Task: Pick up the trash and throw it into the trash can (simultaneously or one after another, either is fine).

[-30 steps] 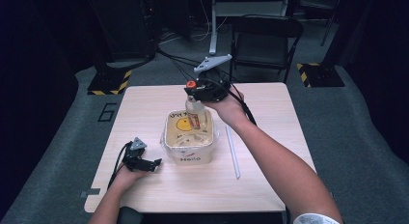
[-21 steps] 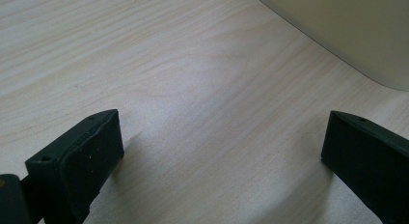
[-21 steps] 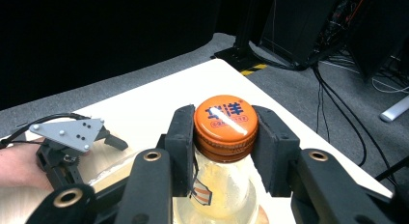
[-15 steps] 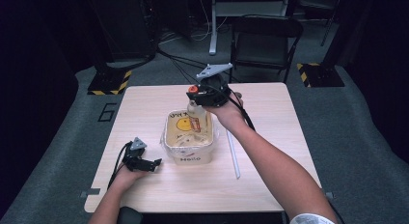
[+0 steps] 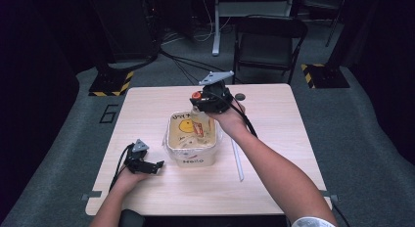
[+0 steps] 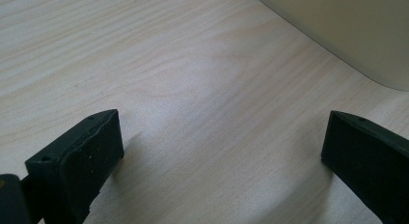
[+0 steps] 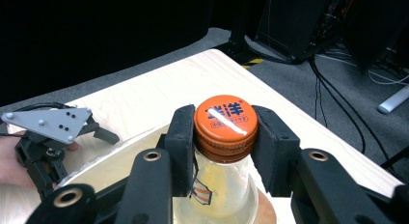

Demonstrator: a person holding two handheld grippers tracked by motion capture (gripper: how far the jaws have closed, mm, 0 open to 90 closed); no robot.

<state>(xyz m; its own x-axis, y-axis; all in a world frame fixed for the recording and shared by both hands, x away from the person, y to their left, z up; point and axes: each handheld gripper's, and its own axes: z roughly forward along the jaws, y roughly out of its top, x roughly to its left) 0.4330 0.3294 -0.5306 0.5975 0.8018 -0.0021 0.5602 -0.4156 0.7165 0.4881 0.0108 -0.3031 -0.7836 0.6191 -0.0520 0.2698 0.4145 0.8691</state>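
Bottle [image 7: 225, 151] with the orange cap [image 7: 225, 119] stands near the middle of the right gripper view, its neck clamped between the jaws of the right gripper [image 7: 219, 137], one on each side just under the cap. Its long axis runs roughly upright, tipped a little, and its lower body hangs over or inside the lined tub [image 5: 192, 137] at the centre of the high view; whether it touches the tub floor I cannot tell. The left gripper [image 5: 157, 165] rests on the bench [image 5: 274, 114] at lower left, jaws spread wide and empty, just beside the tub wall [image 6: 347, 31]. The right hand is plainly the nearer one, so the coming move likely goes straight along the bottle's axis.
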